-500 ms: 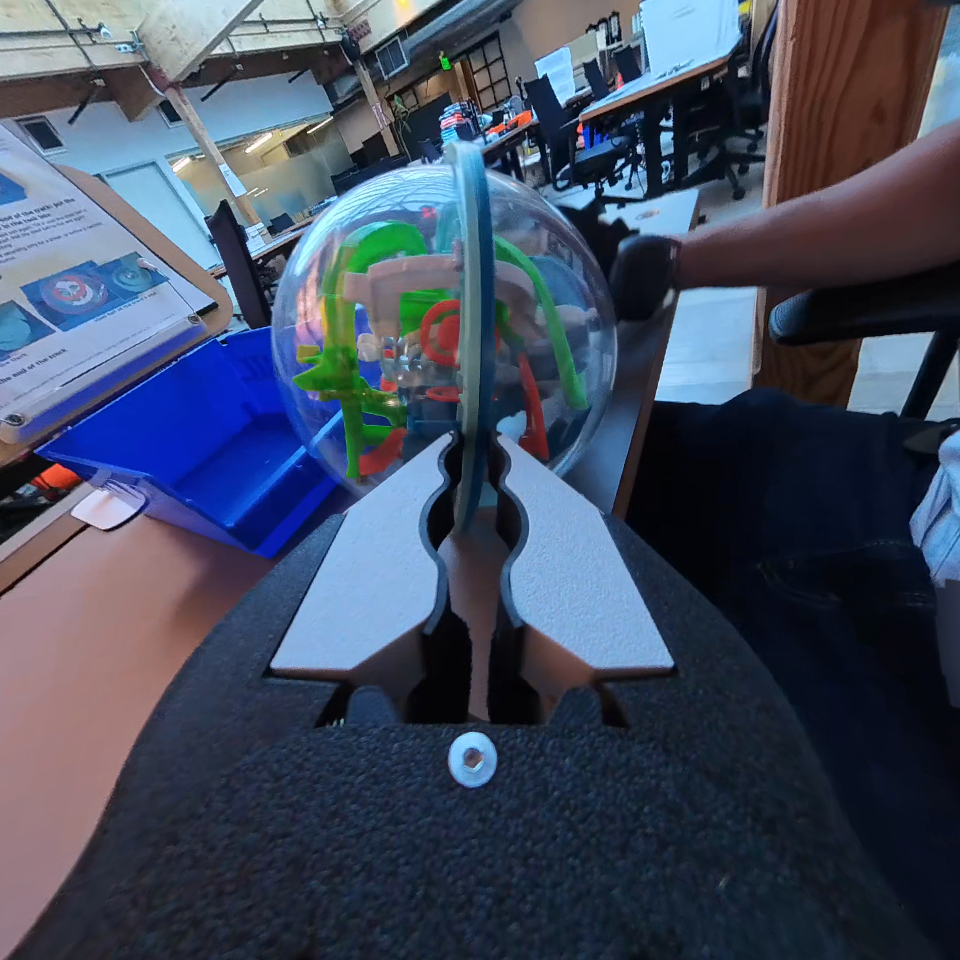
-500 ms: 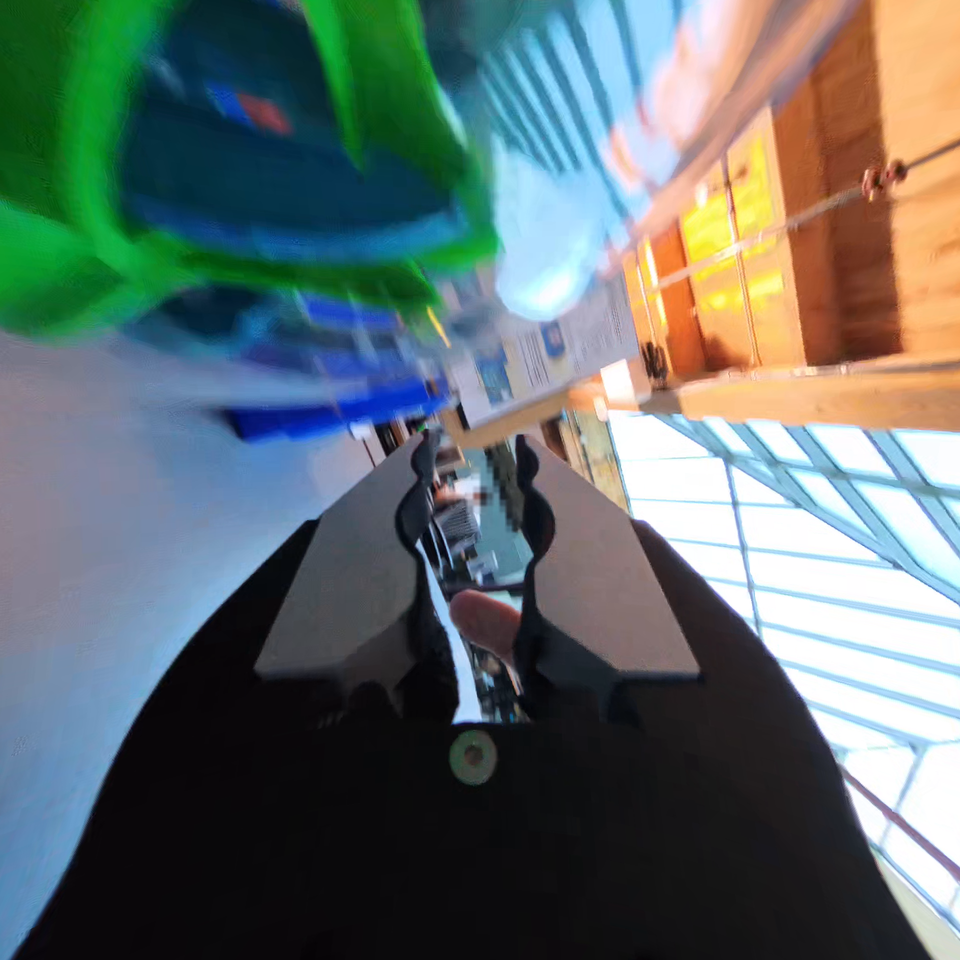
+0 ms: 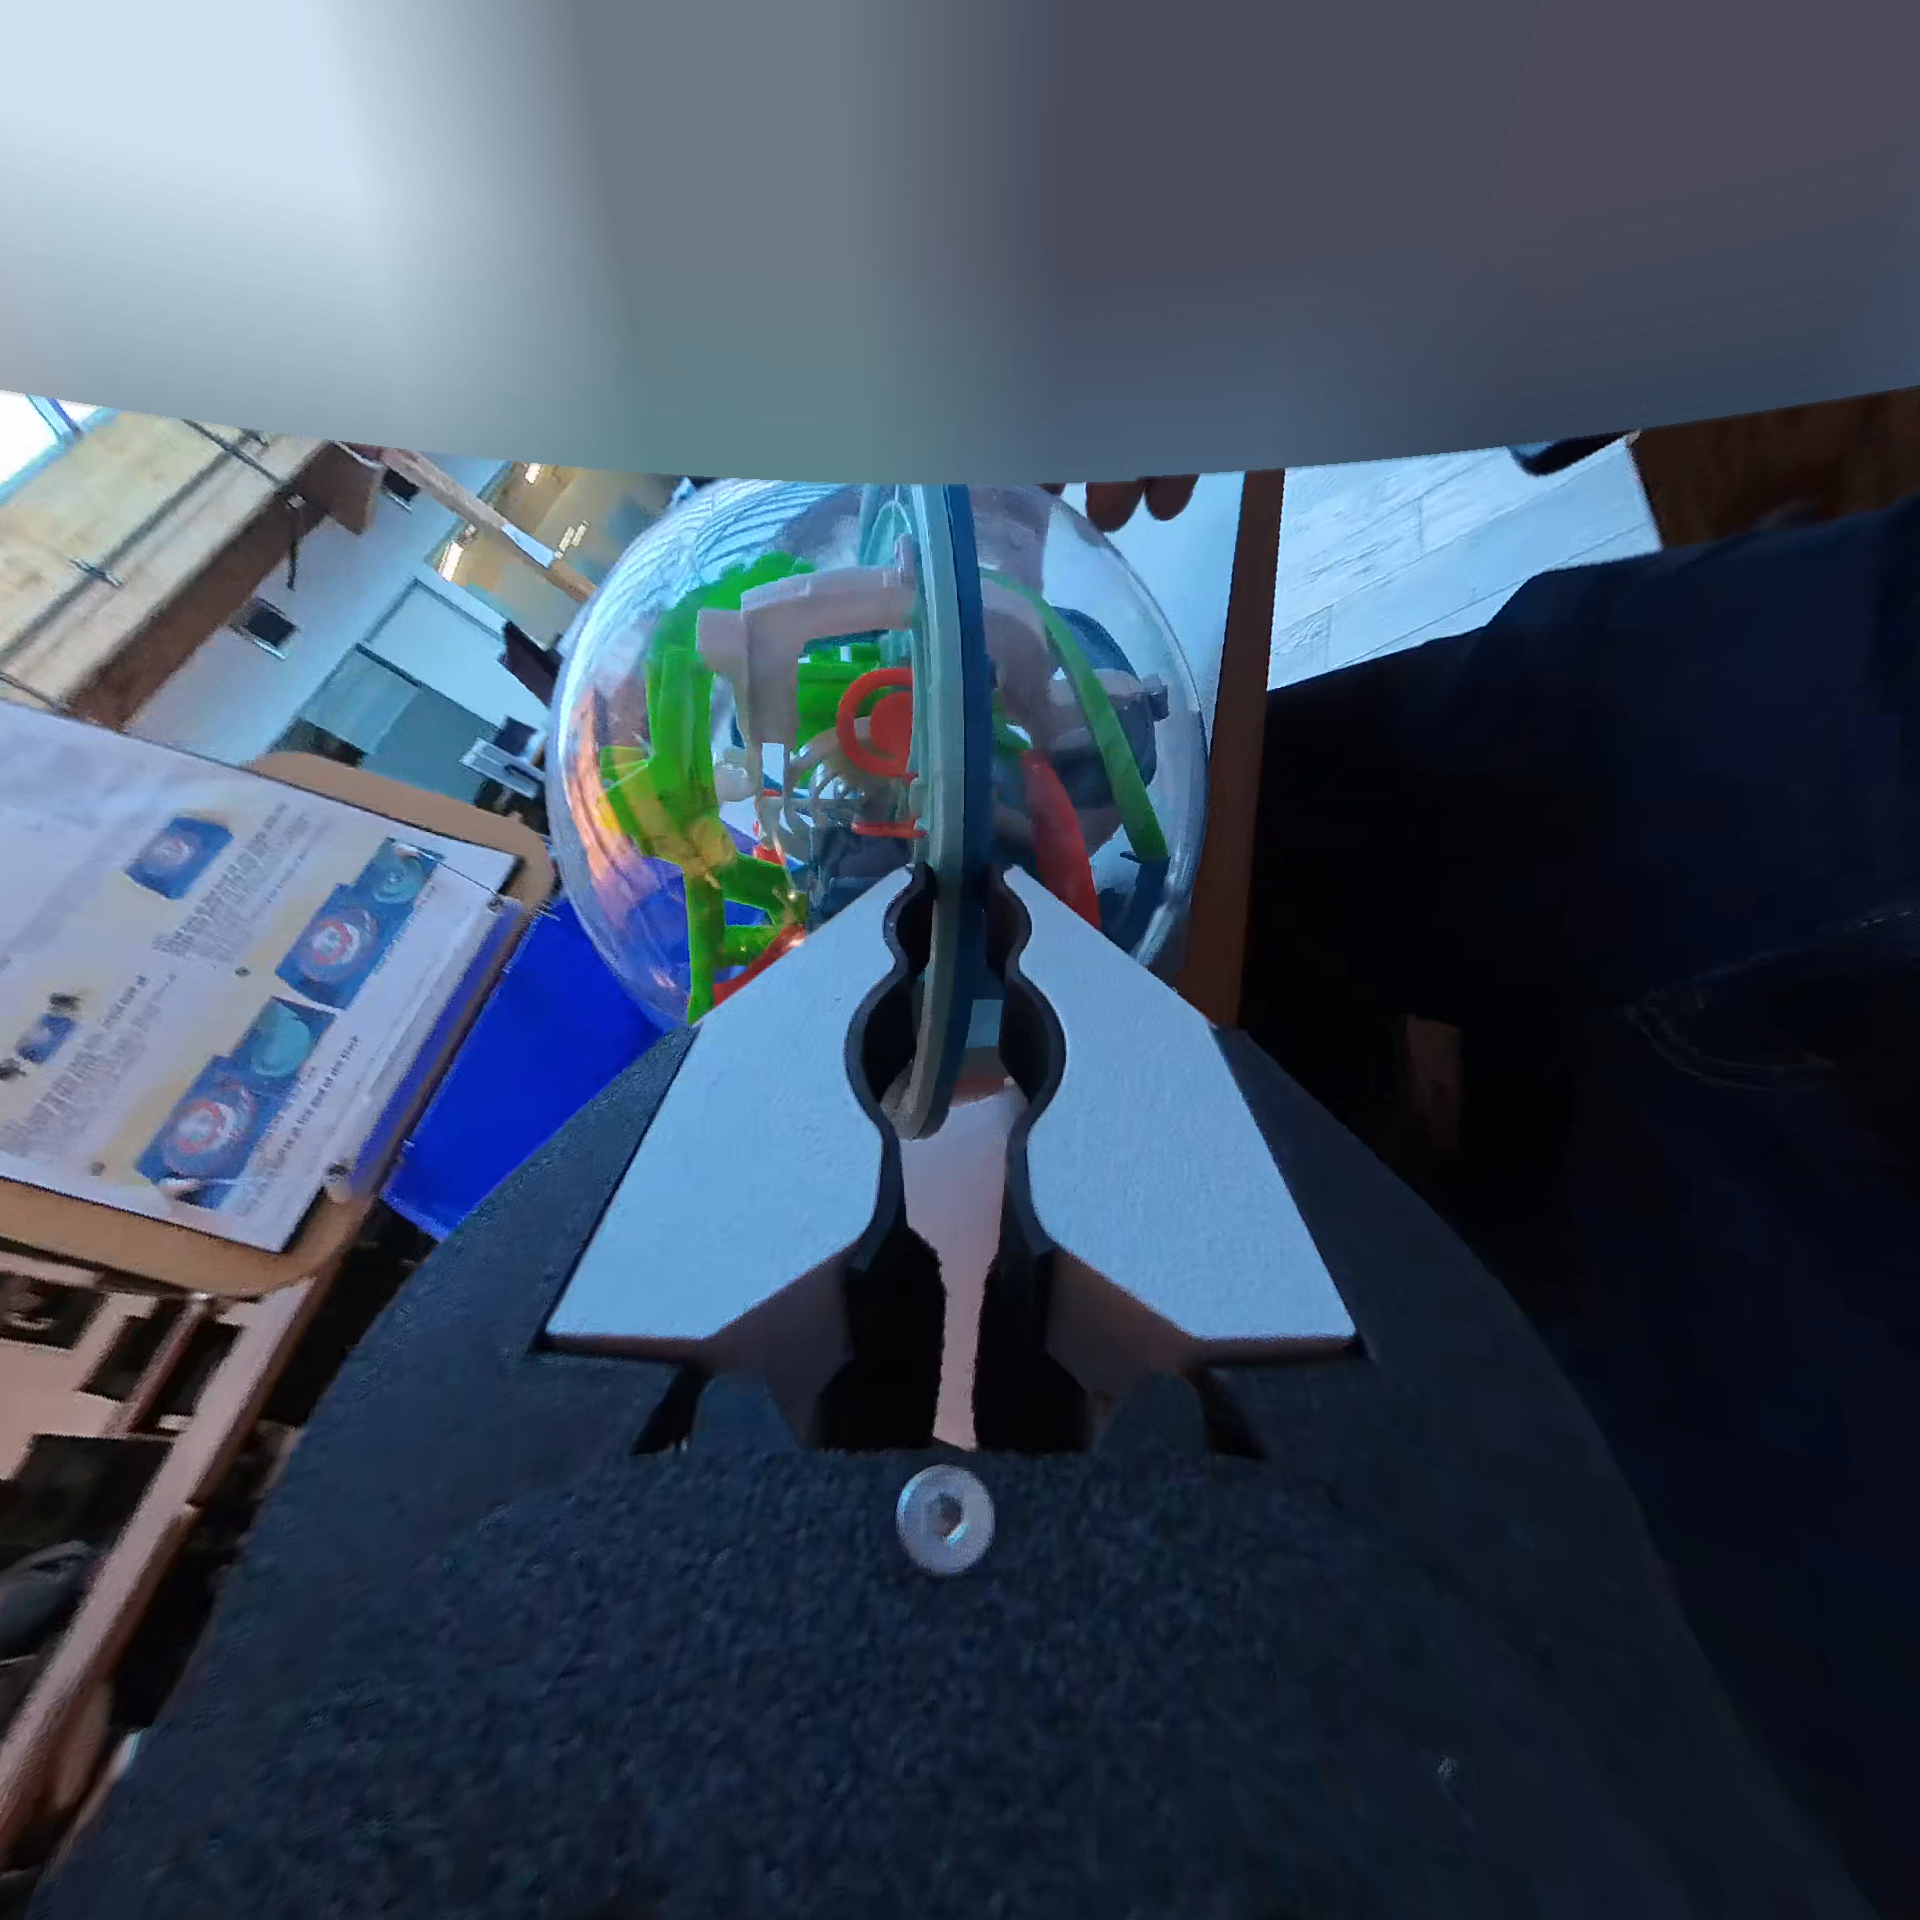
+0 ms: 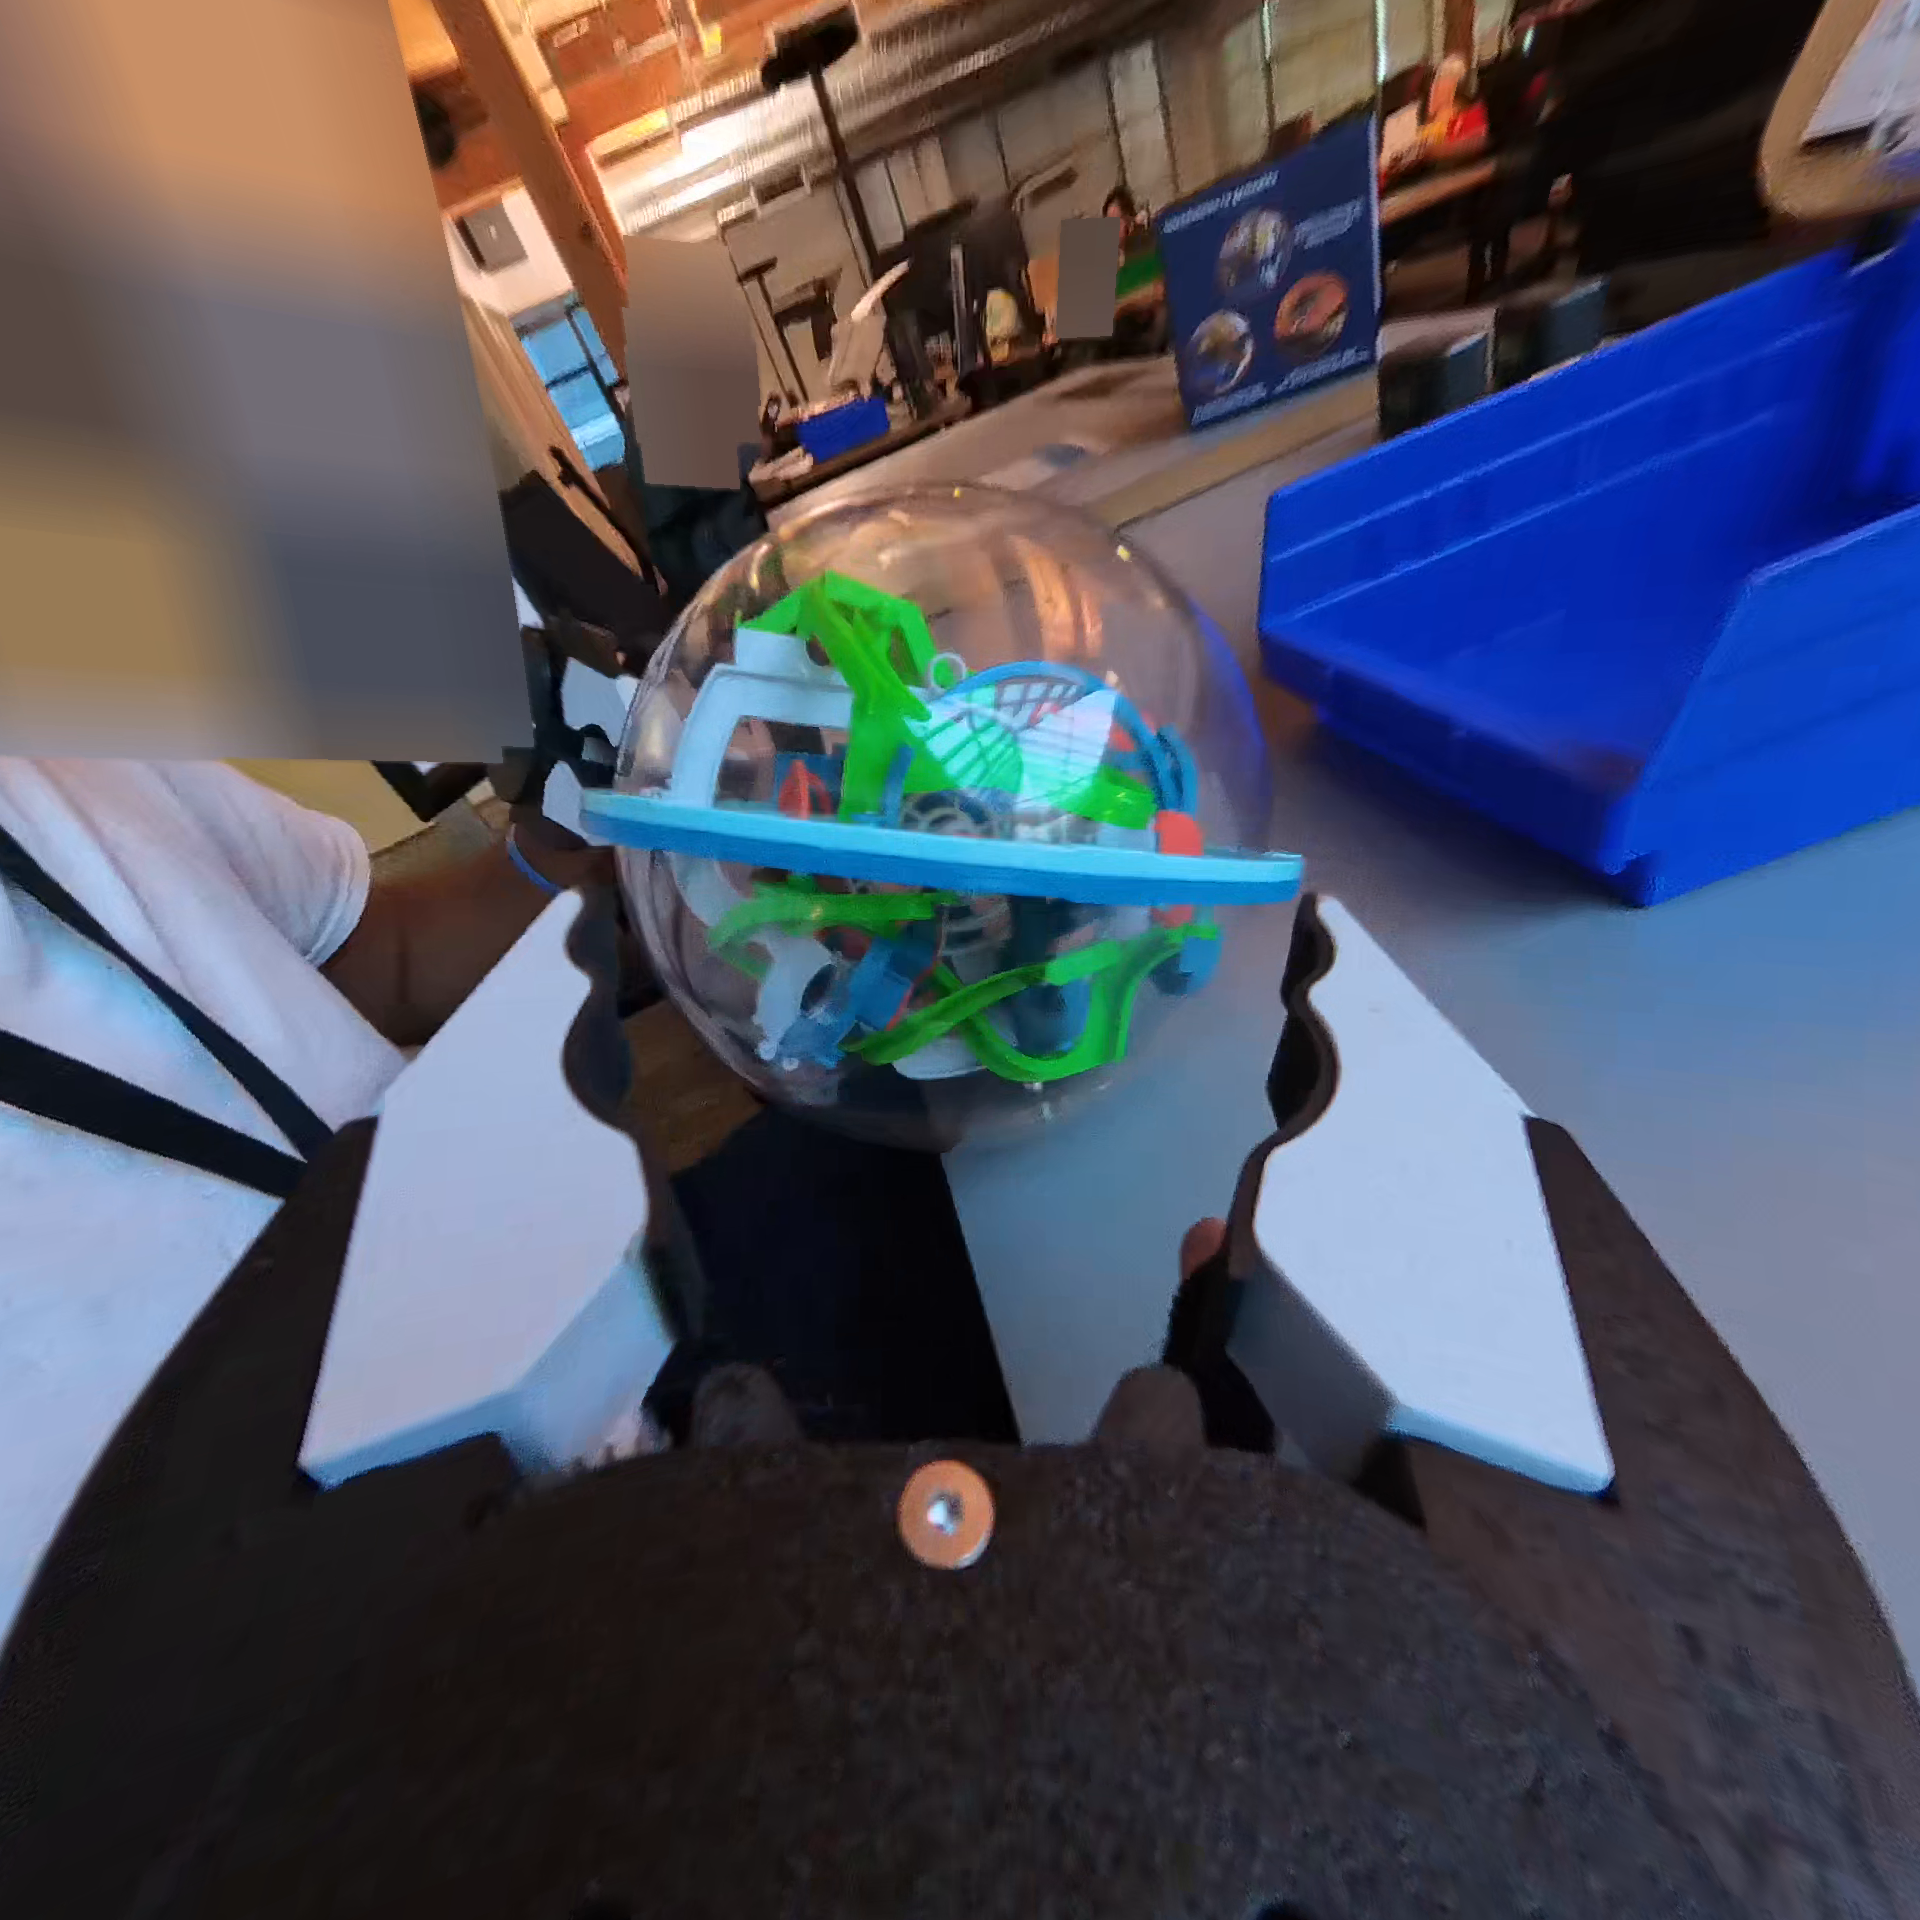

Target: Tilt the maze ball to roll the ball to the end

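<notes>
Object: maze ball (image 3: 831,748), clear plastic sphere.
Contents: green, red, white and blue tracks.
Rim: blue equatorial ring (image 4: 935,857), upright in left wrist view, near level in right wrist view.
Inner ball: cannot be made out.

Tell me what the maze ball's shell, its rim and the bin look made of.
Maze ball shell: clear hard plastic, glossy; it shows reflections and the coloured tracks inside.
Rim: opaque light-blue plastic, matte, a flat band around the middle, gripped by the left gripper.
Blue bin: probably moulded plastic, smooth, with a slight sheen.
</notes>
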Demonstrator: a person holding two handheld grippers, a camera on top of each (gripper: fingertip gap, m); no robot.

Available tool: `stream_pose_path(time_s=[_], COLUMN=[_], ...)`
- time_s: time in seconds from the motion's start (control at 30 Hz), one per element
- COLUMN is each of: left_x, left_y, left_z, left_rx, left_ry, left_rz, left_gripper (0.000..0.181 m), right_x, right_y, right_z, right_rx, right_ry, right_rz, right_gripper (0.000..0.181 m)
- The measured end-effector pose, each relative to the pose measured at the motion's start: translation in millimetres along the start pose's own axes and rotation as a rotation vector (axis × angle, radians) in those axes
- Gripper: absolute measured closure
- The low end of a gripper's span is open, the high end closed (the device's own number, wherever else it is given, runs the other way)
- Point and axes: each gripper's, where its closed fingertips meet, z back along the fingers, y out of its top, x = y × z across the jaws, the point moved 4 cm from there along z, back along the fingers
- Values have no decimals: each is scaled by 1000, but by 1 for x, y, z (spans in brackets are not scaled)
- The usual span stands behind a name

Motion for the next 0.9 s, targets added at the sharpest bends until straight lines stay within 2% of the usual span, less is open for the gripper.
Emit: stream_pose_path(time_s=[0.1, 0.2, 0.27, 0.33, 0.43, 0.5, 0.6, 0.67, 0.77, 0.9], left_x=[3, 4, 0, -3, 7, 13, 20, 22, 20, 13], left_y=[6, 5, -1, -20, -52, -54, -49, -47, -44, -45], left_z=[-4, -1, 9, 21, 20, 10, -11, -20, -27, -25], left_rx=[21, 49, 82, 95, 78, 115, 110, 86, 58, 47], left_ry=[9, -22, -24, -45, -210, -308, -377, -352, -272, -218], left_rz=[33, 237, 458, 759, 1219, 1355, 1388, 1340, 1220, 1087], left_gripper=[172, 165, 141, 112, 66, 64, 62, 54, 54, 54], right_x=[-2, -2, -2, -1, -2, -5, -12, -18, -13, -9], right_y=[-11, -15, -17, -21, -25, -29, -40, -48, -56, -57], right_z=[-17, -28, -29, -30, -29, -32, -38, -43, -46, -50], right_rx=[-91, -99, -93, -95, -91, -110, -195, -247, -301, -284], right_ry=[-42, -51, -41, -29, 0, 28, 78, 104, 50, 37], right_rz=[55, 63, 39, 26, 34, 39, 69, 114, 239, 332], right_gripper=[51, 43, 47, 48, 51, 51, 51, 49, 38, 38])
